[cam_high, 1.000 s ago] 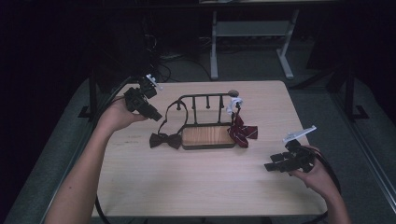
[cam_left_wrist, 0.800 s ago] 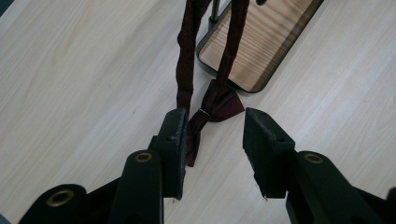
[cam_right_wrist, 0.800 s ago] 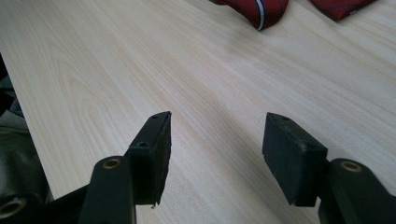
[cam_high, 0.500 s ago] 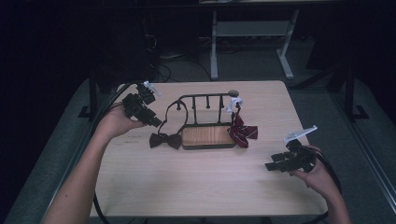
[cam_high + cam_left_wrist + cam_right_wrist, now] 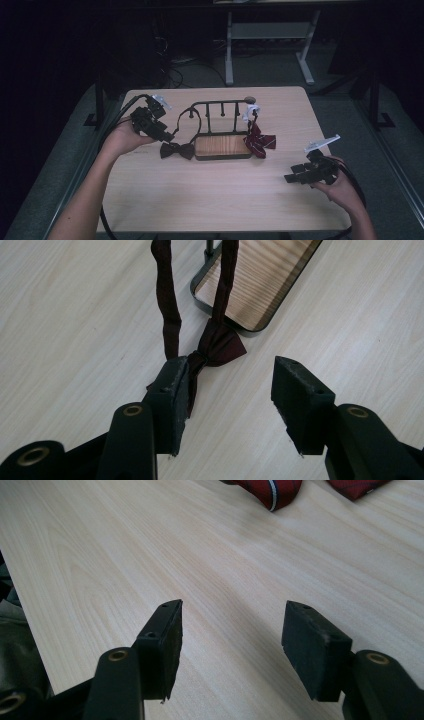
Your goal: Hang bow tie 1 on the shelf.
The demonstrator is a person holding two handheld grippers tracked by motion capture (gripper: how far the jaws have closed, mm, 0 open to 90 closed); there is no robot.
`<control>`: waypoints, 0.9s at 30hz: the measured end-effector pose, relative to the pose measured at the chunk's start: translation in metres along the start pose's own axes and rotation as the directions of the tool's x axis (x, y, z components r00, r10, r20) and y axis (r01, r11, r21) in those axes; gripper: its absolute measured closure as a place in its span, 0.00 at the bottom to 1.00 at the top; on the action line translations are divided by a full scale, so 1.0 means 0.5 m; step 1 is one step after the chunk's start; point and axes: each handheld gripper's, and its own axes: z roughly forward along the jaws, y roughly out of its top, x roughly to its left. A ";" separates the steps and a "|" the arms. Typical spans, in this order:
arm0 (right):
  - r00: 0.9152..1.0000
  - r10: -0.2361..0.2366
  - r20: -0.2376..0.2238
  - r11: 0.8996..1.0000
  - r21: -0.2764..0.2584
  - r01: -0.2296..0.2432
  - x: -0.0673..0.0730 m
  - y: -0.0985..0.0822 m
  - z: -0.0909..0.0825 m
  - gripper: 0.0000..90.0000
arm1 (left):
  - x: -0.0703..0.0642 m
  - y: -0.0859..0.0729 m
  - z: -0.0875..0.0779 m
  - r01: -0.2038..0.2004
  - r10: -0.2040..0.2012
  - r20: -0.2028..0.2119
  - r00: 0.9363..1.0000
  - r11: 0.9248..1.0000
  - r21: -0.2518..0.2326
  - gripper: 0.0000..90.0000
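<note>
Bow tie flat, strap toward rack

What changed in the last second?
The left tongs have come down toward the dark bow tie, and their jaws have just been opening; the tie lies against one pad, not gripped. Right tongs, rack and red tie stayed put.

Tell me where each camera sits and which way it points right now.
High view: above the person's side, looking forward and down on the table; both forearms, left gripper, right gripper.
Left gripper view: rides that gripper, looking down its open jaws at the dark bow tie.
Right gripper view: rides that gripper, jaws open over bare table.
Shared: high and left gripper views both show the dark bow tie and the rack.
</note>
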 end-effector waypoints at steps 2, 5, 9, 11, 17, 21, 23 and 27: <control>1.000 -0.001 0.004 1.000 0.001 0.001 0.000 0.000 0.000 0.46 | -0.002 -0.005 0.001 -0.001 0.001 -0.002 1.000 1.000 -0.004 0.53; 1.000 0.000 0.005 1.000 0.002 0.000 0.000 -0.001 0.000 0.46 | -0.006 -0.012 0.003 0.005 -0.005 0.000 1.000 1.000 -0.018 0.52; 1.000 0.000 0.007 1.000 0.004 0.000 0.000 -0.001 0.000 0.46 | -0.009 -0.022 0.004 0.003 -0.003 0.003 1.000 1.000 -0.024 0.51; 1.000 -0.001 0.007 1.000 0.004 0.001 0.000 -0.001 0.000 0.46 | -0.010 -0.025 0.005 0.001 -0.001 0.003 1.000 1.000 -0.024 0.51; 1.000 0.001 0.008 1.000 0.004 -0.002 -0.001 -0.002 -0.001 0.46 | -0.016 -0.038 0.009 0.003 -0.003 0.002 1.000 1.000 -0.028 0.49; 1.000 0.004 0.010 1.000 0.002 -0.004 -0.001 -0.002 -0.002 0.46 | -0.021 -0.054 0.015 -0.003 0.003 0.003 1.000 1.000 -0.027 0.48; 1.000 0.004 0.010 1.000 0.003 -0.004 -0.001 -0.003 -0.002 0.46 | -0.023 -0.057 0.017 0.003 -0.002 0.005 1.000 0.999 -0.033 0.47; 1.000 0.004 0.009 1.000 0.005 -0.004 0.000 -0.003 -0.001 0.46 | -0.026 -0.072 0.024 0.003 -0.003 0.000 1.000 1.000 -0.025 0.46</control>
